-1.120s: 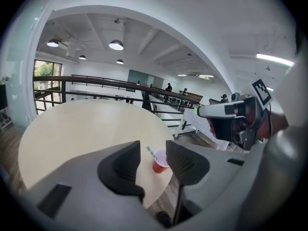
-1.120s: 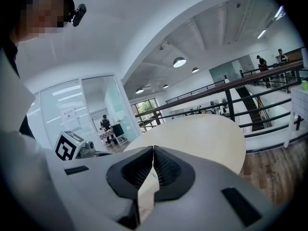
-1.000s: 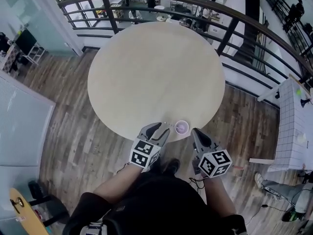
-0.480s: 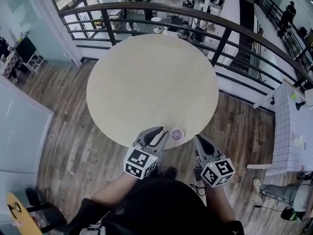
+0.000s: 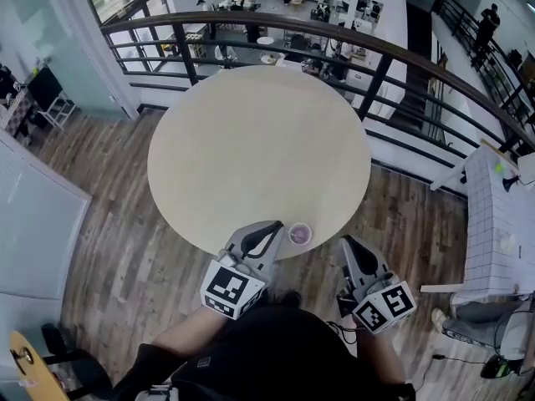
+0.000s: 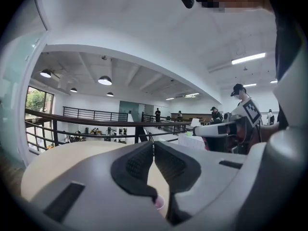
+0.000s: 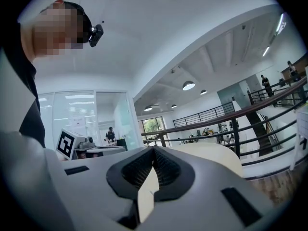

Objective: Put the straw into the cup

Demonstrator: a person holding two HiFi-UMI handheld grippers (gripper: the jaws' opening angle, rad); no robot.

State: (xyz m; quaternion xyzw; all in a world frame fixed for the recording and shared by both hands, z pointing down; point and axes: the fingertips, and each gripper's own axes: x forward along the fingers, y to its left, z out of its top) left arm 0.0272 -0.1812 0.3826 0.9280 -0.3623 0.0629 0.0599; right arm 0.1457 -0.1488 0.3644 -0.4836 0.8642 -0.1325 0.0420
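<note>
Both tools have risen and drawn back toward the person since a second ago. The left tool [image 5: 274,228], whose jaws then stood wide beside the cup [image 5: 299,235], now shows them almost together.

Head view: the cup stands upright on the round bench [image 5: 251,140], close to its near edge and just right of the left tool's tips; its inside looks purple. The left tool reaches over the bench edge and points at a slant toward the cup; whether it touches the cup cannot be told. The right tool [image 5: 348,244] lies apart from the cup on its right, off the bench edge and above the wooden floor [image 5: 125,224]. A dark railing [image 5: 393,53] curves behind the bench.

Left gripper view: the jaws are closing, the ribbed pads [image 6: 139,163] all but meeting at their tips with nothing between them. The cup's pink rim shows low beneath them.

Right gripper view: the jaws are together at the tips and hold nothing. The bench shows beyond them, pale and bare.
</note>
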